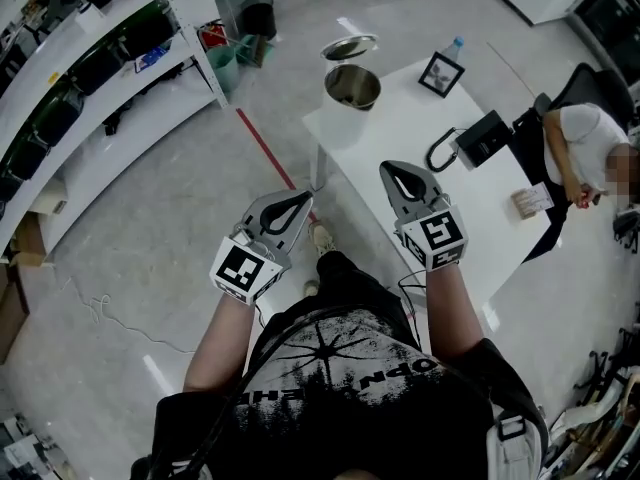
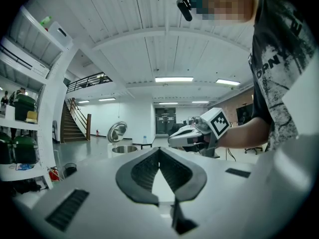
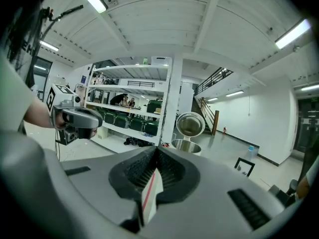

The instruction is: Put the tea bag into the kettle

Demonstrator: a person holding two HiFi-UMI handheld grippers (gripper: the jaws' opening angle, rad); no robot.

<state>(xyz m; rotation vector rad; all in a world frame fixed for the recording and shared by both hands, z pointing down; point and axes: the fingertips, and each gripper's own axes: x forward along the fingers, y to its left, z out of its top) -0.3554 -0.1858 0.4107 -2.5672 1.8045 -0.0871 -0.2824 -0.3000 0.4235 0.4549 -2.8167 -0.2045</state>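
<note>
The right gripper has its fingers pinched together on the tea bag, a white packet with a red stripe; the left gripper is closed on nothing; this looks like the carrying step, with the bag not yet delivered. At the far end of the white worktop the steel kettle stands with its lid raised, well apart from both grippers; next, I judge, the right gripper must reach over that mouth before its fingers part.
</note>
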